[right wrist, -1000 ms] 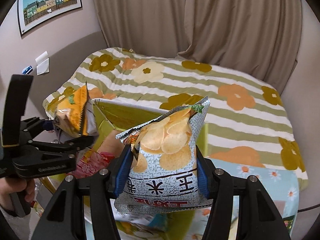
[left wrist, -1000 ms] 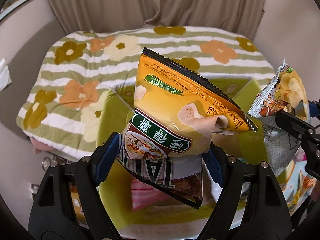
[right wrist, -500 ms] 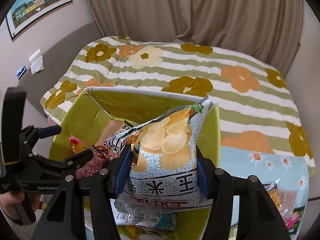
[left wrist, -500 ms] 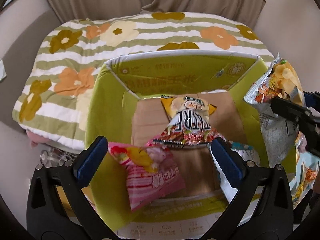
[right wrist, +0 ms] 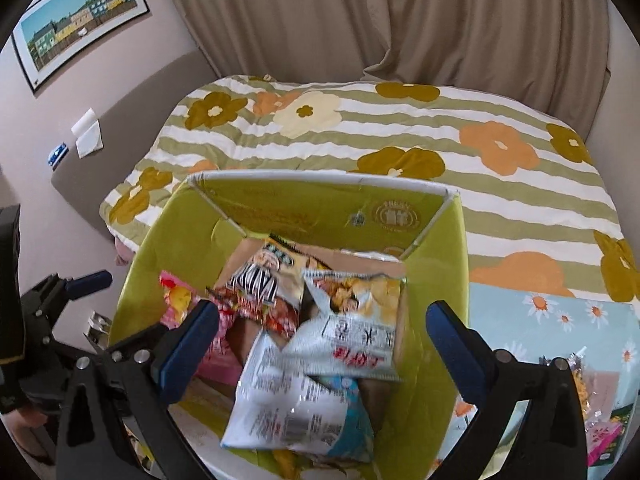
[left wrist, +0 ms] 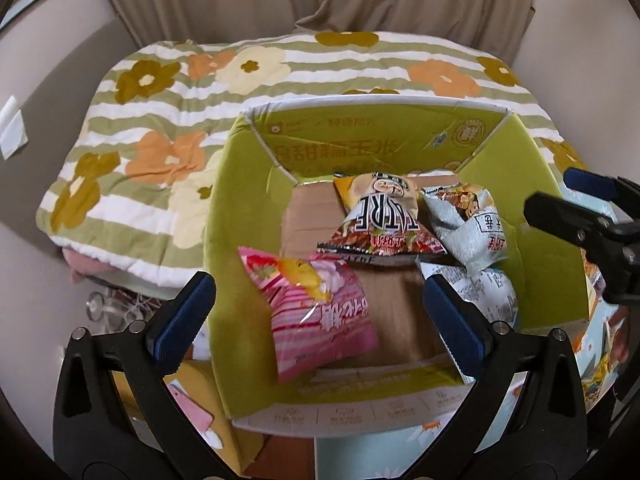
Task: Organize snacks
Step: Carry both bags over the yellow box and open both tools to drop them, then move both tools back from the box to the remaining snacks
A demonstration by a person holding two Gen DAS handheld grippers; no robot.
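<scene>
**Left-wrist view: four bags in the box, both grippers wide and holding nothing**

Left-wrist count inside the green carton [left wrist: 248,208]: one pink striped bag [left wrist: 320,316] lying flat near the left wall, one yellow bag with black-and-white lettering [left wrist: 380,216] toward the far wall, one pale chip bag [left wrist: 472,220] just right of it and touching it, and one white bag with small print [left wrist: 492,296] below that, against the right wall. Four bags total.

Left gripper [left wrist: 316,312]: jaws spread wide, nothing between the blue pads [left wrist: 184,316], hanging over the near part of the box.

Right-wrist view, right gripper [right wrist: 324,340]: also spread wide, nothing gripped, above the box. Pale chip bag [right wrist: 356,328] lies inside, overlapping the white small-print bag [right wrist: 288,412]; the picture is a bit blurred there.

Edges: carton flaps stand up on all four sides. Bare brown floor shows at the near middle and the far left corner of the box. Right half is stacked, bags overlapping.

Outside: box sits against one floral striped quilt [right wrist: 400,132]. A few more snack packets [right wrist: 600,412] lie on the daisy-print cloth [right wrist: 540,332] to the right; exact number not readable.
</scene>
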